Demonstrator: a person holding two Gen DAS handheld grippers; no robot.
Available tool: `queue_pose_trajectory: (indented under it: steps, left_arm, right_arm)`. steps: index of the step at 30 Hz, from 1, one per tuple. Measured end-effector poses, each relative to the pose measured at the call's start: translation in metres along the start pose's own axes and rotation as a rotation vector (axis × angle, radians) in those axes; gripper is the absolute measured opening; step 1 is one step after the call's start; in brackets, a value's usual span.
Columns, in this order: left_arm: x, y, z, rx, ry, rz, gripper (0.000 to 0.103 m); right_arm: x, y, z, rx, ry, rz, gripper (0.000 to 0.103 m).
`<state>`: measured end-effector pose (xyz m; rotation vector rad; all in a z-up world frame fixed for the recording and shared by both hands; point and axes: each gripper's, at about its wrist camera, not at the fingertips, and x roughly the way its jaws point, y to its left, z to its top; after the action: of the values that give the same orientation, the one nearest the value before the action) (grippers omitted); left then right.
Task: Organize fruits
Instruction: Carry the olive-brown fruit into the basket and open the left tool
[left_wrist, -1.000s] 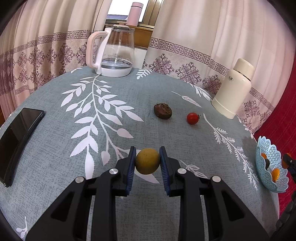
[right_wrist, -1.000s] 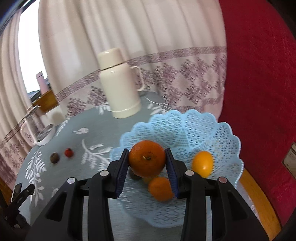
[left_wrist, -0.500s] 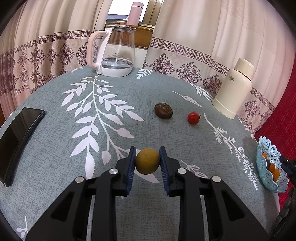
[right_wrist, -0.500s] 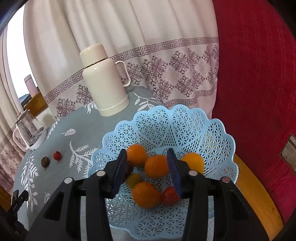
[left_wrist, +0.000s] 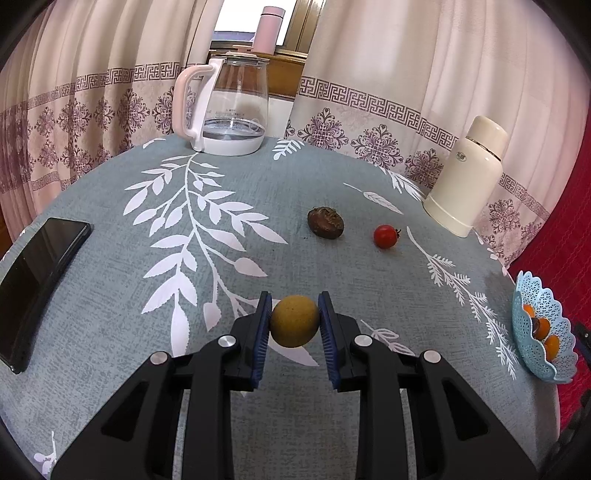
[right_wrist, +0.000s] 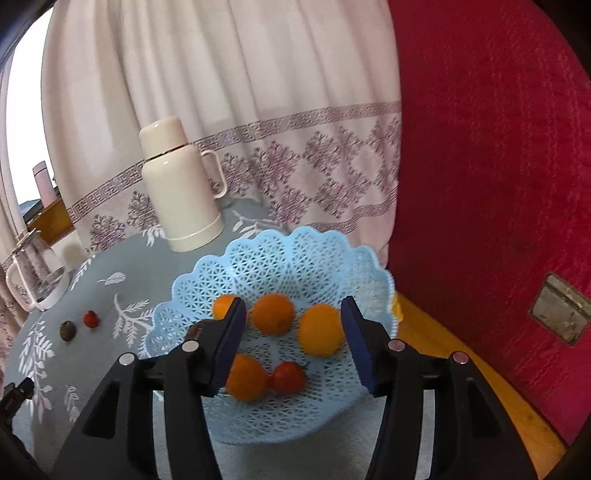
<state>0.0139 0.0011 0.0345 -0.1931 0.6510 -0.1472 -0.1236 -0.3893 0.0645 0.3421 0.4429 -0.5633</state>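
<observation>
Grey leaf-print surface (left_wrist: 110, 332) seen. Yellow-brown fruit (left_wrist: 294, 320) clamped in left gripper (left_wrist: 294, 325); blue basket (left_wrist: 535, 354) lies far to its right. Right gripper (right_wrist: 293, 343), jaws just opened (nothing between), is held over basket.

The left gripper (left_wrist: 294, 321) is clamped on something round, while the right gripper (right_wrist: 293, 334), tilted downward, has just been opening, nothing between its jaws.

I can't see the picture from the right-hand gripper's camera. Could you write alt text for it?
The right gripper hovers with jaws open over a light blue lattice basket holding oranges and a small red fruit. A cream thermos stands behind on the leaf-patterned tablecloth.
</observation>
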Motion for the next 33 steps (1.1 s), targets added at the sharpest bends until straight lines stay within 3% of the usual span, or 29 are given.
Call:
queue_pose_trajectory:
  steps: [7,15,23,33]
  left_arm:
    - [-0.004,-0.012,0.0,0.033,-0.004,-0.019,0.026]
    - [-0.019,-0.043,0.0,0.074,0.011,-0.104,0.026]
    - [-0.036,-0.104,0.002,0.184,0.006,-0.232,0.026]
    - [-0.04,-0.192,-0.003,0.328,0.03,-0.422,0.026]
  right_arm:
    - [-0.007,-0.004,-0.001,-0.002,-0.019,-0.008,0.058]
    - [-0.009,-0.012,0.005,-0.002,-0.019,-0.013,0.058]
    - [-0.012,-0.009,0.015,-0.129,-0.038,-0.018,0.058]
    - [-0.02,-0.029,0.006,-0.102,-0.08,-0.045,0.064]
